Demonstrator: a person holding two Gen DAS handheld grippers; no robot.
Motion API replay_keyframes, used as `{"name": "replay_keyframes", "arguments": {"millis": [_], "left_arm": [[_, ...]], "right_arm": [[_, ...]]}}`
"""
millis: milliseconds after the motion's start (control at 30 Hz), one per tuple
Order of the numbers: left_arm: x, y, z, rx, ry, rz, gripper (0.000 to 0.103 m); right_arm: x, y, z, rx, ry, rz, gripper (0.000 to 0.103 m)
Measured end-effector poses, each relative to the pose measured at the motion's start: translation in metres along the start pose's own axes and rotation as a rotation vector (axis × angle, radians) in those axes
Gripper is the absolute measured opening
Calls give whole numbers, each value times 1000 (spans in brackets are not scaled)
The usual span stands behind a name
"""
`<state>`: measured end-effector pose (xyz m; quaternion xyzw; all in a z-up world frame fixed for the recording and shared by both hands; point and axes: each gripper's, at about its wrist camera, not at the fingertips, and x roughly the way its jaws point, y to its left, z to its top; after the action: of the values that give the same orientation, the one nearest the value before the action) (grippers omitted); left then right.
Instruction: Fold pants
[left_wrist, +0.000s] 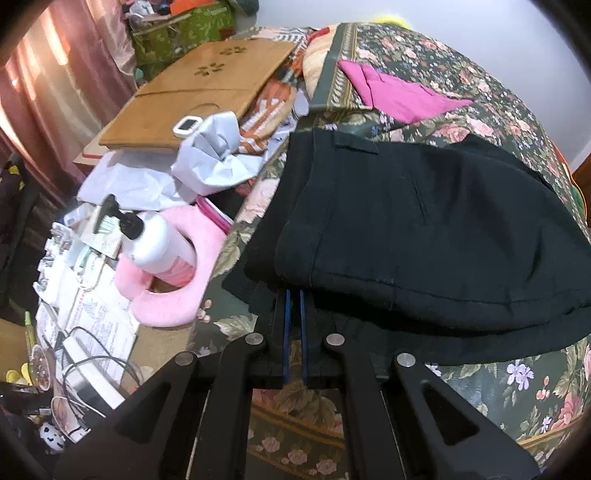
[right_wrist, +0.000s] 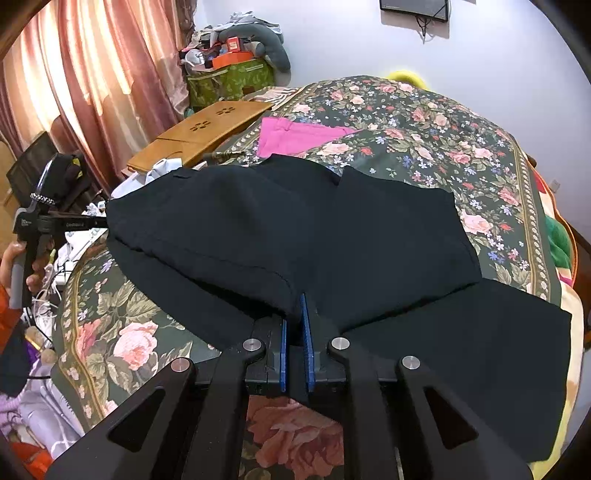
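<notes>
Black pants (left_wrist: 424, 229) lie folded over on a floral bedspread (left_wrist: 517, 387). In the left wrist view my left gripper (left_wrist: 294, 293) is shut, and its blue pads' tips vanish under the near hem at the pants' left corner. The right wrist view shows the pants (right_wrist: 295, 229) spread wide, with a loose lower layer reaching right. My right gripper (right_wrist: 294, 310) is shut on the near edge, black cloth filling the narrow gap between its pads. The left gripper (right_wrist: 105, 222) also shows there, held by a hand (right_wrist: 14, 258), its tips at the pants' far left edge.
A pink garment (left_wrist: 399, 96) lies folded farther back on the bed. Left of the bed are a wooden lap tray (left_wrist: 199, 88), crumpled grey cloth (left_wrist: 218, 155), a white pump bottle (left_wrist: 155, 240) in a pink neck pillow (left_wrist: 173, 295), papers and cables. Curtains (right_wrist: 92, 74) hang behind.
</notes>
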<state>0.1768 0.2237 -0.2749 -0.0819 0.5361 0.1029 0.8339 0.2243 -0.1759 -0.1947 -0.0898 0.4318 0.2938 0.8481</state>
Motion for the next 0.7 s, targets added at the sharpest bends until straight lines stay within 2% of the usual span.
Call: {"name": "replay_keyframes", "arguments": {"millis": [133,200,300,467,533,567,600,667,700], "left_arm": [[-18,-5,4,18,-38,30,8],[-27,-8,7,24,-59,30,15],[-43,-14,13,31,-111,33,45],[-68,-28,27,55,-198,25,68],[-73,-36,34,64,-215,10,72],[-75,-40,38,67,-217,3,77],[-76,-46,43,69,-219,-6,87],[-76,-55,52,69,-224,-14,98],[-76,-59,54,70,-231,-18,98]], "right_arm": [[-9,-4,2,-6,10,9,10],[-15,-7,2,-4,7,6,15],[-25,-12,3,2,-12,2,20],[-40,-25,11,8,-60,-20,27],[-44,-31,17,18,-80,-25,34],[-46,-34,21,27,-90,-25,43],[-46,-38,25,39,-100,-27,49],[-46,-44,33,52,-117,-44,72],[-46,-45,37,51,-121,-53,78]]}}
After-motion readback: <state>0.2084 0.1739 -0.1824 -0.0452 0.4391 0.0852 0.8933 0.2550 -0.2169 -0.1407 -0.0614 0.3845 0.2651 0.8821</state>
